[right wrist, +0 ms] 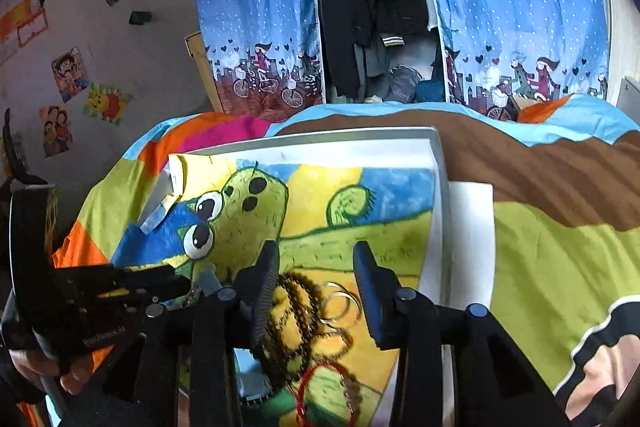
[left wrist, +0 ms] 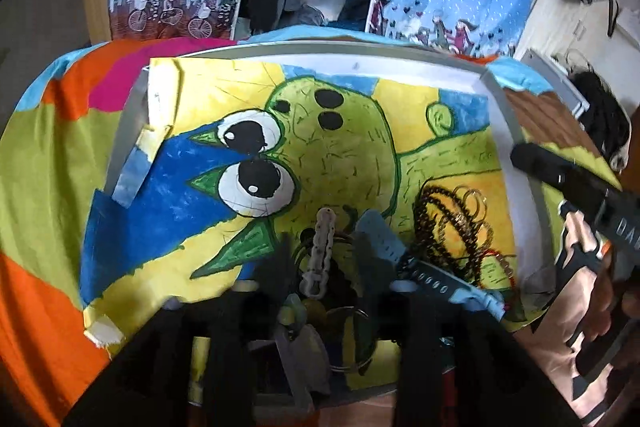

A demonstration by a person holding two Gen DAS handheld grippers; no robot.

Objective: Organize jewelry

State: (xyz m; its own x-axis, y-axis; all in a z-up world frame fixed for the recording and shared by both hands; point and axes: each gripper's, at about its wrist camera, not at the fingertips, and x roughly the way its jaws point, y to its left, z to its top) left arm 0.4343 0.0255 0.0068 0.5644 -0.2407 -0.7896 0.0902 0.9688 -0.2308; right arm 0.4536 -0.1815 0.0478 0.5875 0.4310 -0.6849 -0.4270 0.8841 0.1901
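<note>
Jewelry pile sits on a painted cactus picture (right wrist: pixel 320 211) in a white tray (right wrist: pixel 438 163) on a multicolour bedspread (right wrist: pixel 560 259): dark beaded chains (right wrist: pixel 296 311), silver rings (right wrist: pixel 340 303), a red cord loop (right wrist: pixel 320 387), and in the left wrist view a pale chunky-link bracelet (left wrist: pixel 322 251) with more rings beside it. Right gripper (right wrist: pixel 316 291) is part open, jaws straddling the chains and rings, pads clear of them, nothing held. Left gripper (left wrist: pixel 332 251) also part open, bracelet lying between its fingers without the pads pressing on it, no grip visible.
</note>
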